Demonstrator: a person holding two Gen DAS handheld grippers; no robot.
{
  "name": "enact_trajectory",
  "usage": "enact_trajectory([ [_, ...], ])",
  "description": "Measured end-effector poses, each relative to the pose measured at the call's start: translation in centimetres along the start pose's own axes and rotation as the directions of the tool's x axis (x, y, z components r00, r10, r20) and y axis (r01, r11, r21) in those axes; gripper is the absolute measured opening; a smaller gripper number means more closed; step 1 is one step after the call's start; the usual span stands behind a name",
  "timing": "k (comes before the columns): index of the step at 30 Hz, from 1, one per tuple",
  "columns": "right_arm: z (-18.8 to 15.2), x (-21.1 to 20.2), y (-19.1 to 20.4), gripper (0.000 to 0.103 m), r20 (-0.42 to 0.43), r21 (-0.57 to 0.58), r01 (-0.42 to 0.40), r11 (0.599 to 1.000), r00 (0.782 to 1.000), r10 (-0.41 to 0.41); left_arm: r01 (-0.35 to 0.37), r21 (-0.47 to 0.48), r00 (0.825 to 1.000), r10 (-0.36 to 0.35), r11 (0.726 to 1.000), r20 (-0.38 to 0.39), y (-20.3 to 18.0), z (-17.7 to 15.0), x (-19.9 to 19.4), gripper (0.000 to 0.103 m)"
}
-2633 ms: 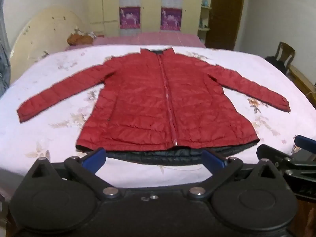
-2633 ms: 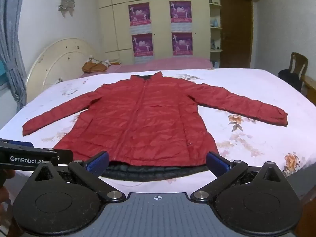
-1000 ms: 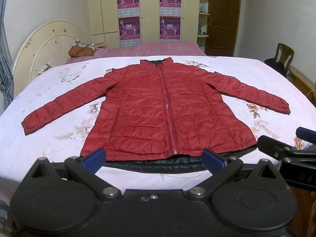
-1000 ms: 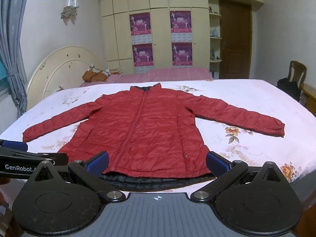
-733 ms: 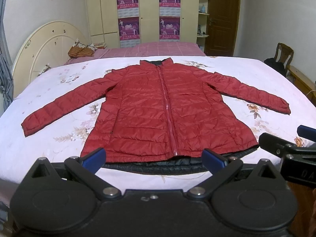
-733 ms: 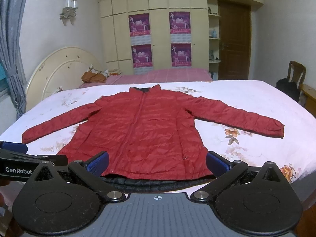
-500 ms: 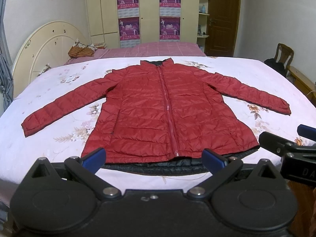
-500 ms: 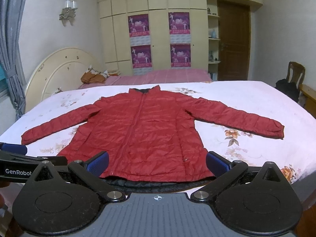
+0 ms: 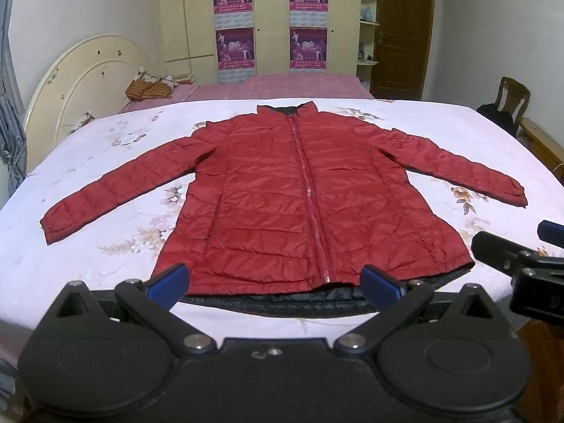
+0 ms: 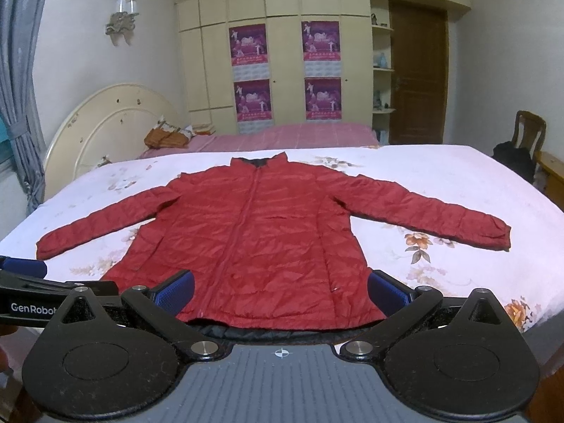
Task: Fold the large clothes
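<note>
A red quilted jacket (image 9: 299,197) lies flat on the bed, zipped, collar at the far side, both sleeves spread out to left and right. Its black lining shows along the near hem (image 9: 303,299). The jacket also shows in the right wrist view (image 10: 261,239). My left gripper (image 9: 275,282) is open and empty, held just short of the hem. My right gripper (image 10: 280,290) is open and empty, also near the hem. Each gripper shows at the edge of the other's view.
The bed (image 9: 88,264) has a pale floral sheet and a cream headboard (image 9: 81,81) at the left. A second bed with a pink cover (image 9: 282,84) stands behind. A wooden chair (image 9: 511,95) and dark bag stand at the right, wardrobes and a door at the back.
Both views have pulled back and risen slightly, showing more of the room. The jacket has not moved. Both grippers stay open.
</note>
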State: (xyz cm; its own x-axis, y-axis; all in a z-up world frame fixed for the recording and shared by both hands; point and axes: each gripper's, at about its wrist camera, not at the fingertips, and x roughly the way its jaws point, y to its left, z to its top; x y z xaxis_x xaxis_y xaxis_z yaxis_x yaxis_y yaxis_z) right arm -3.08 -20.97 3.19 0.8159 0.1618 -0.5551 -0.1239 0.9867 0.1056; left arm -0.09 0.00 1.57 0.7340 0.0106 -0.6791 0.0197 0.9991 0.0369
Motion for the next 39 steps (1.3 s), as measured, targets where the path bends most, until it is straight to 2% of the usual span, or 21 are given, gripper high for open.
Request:
enact_trajectory([
  [19, 1.6, 4.0, -1.0, 0.103, -0.013, 0.023, 0.029, 0.999, 0.999, -0.029, -0.021, -0.016, 0.999, 0.020, 1.000, -0.025, 1.2, 2.1, 3.9, 0.103],
  [39, 4.6, 11.3, -3.0, 0.103, -0.034, 0.073, 0.155, 0.985, 0.988, -0.153, -0.049, 0.014, 0.998, 0.049, 0.999, -0.026, 3.7, 7.0, 11.9, 0.103],
])
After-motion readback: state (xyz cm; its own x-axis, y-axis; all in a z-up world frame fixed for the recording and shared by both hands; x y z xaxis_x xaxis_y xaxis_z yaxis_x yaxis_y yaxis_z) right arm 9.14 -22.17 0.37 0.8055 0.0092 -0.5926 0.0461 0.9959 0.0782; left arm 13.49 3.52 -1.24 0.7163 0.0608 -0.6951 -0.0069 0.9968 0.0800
